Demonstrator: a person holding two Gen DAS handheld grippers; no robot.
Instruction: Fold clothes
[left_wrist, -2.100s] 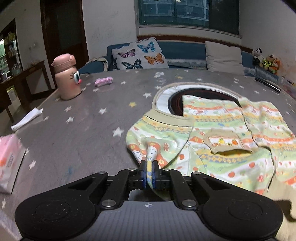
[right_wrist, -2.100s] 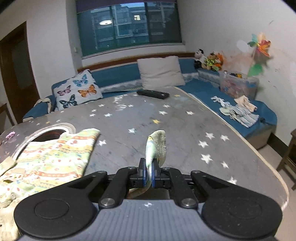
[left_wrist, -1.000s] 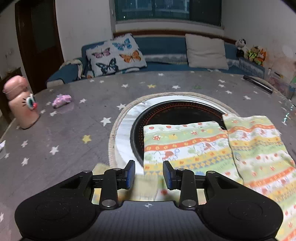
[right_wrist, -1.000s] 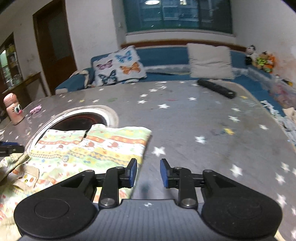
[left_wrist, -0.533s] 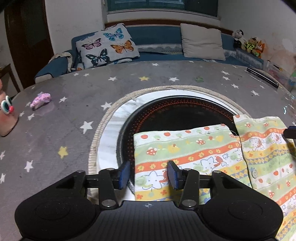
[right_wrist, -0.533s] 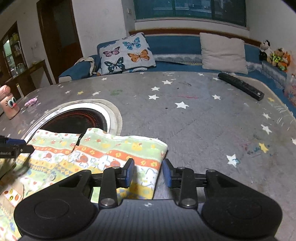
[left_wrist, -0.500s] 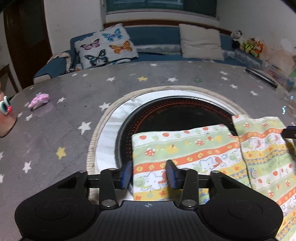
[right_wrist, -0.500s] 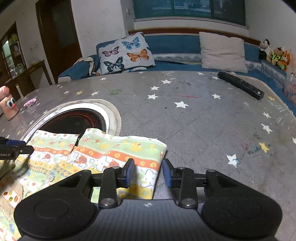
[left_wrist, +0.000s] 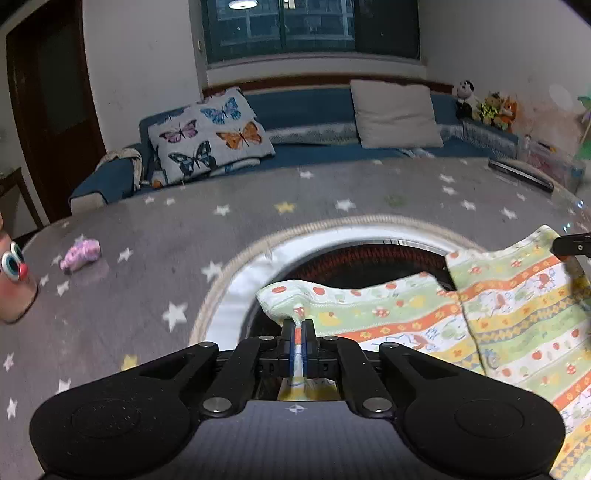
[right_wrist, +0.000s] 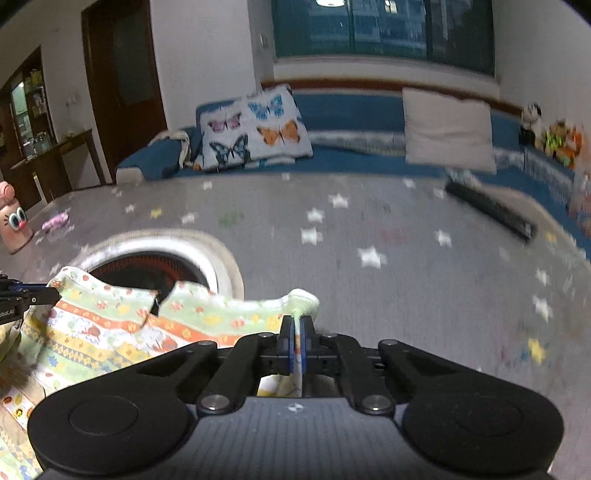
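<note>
While both the left gripper (left_wrist: 298, 334) and right gripper (right_wrist: 296, 329) pinch far corners of the garment (left_wrist: 406, 325), its soft, light cloth should fold over easily.

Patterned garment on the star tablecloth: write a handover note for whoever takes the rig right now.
Left gripper: shut on the far left corner of the patterned garment.
Right gripper: shut on its far right corner.
The garment lies spread on the star tablecloth, its far edge over the round burner opening.
Done: both far corners pinched and raised.
Left: probably carry them toward the near edge to fold, then release and flatten.
</note>
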